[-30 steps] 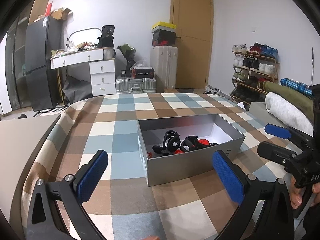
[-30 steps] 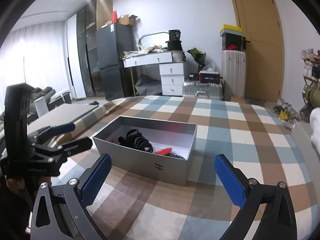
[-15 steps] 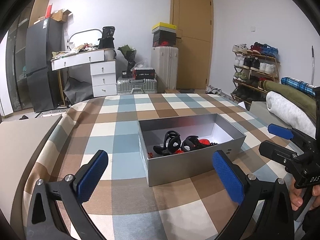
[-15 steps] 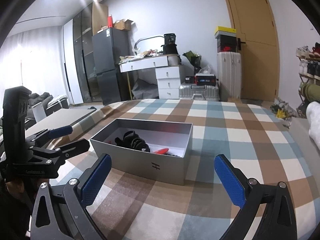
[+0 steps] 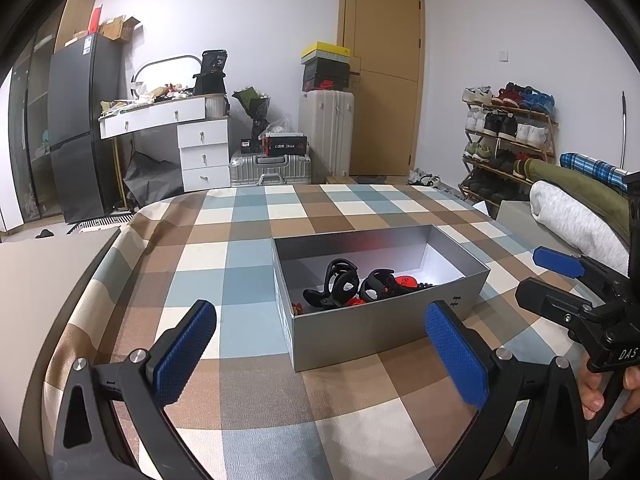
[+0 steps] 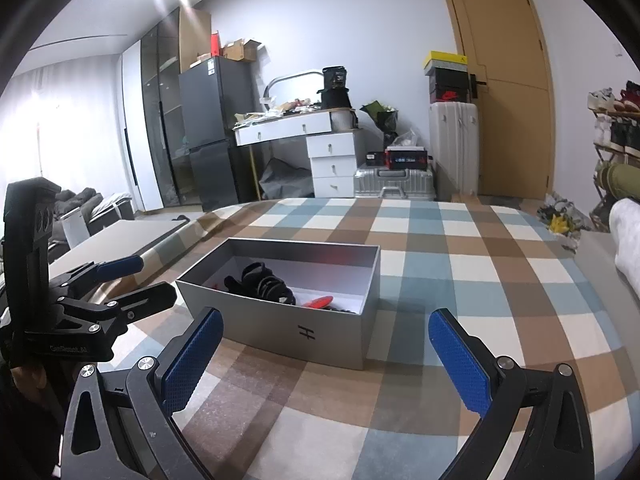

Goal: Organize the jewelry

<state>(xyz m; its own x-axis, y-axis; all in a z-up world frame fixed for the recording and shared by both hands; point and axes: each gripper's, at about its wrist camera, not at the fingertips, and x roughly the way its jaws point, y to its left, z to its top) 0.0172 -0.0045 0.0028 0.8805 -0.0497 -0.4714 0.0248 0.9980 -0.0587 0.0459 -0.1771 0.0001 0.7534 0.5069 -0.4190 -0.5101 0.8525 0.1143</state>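
One checked blanket (image 5: 248,280) in brown, blue & cream covers the whole surface, and the open grey box (image 5: 380,324) sits on it, roughly mid-spread. All places below are given rel. to that box.

Behind the box, far side of the room: white dresser (image 5: 192,140), dark fridge (image 5: 80,128) to its left, silver suitcase (image 5: 270,170) on the floor, wooden door (image 5: 380,80). Shoe rack (image 5: 504,136) is behind & to the right of the box.

Left gripper (image 5: 320,356) hangs in front of the box's near left corner, above the blanket, blue pads spread wide apart w/ nothing between them. Right gripper (image 6: 326,360) is in front of the box's short end marked w/ an H-like logo, also above the blanket, pads spread wide, holding nothing. Neither touches the box.

Inside the box, towards the near end: black jewelry pieces (image 5: 340,284), looped/ring-like in shape, piled together on the white floor. Touching or just beside them, red pieces (image 5: 406,281); exact type can't be made out. Small dark beads (image 6: 340,309) lie next to the red bit, seen from the right wrist view.

A hand's fingers (image 5: 592,392) wrap the right gripper's handle, right of the box.
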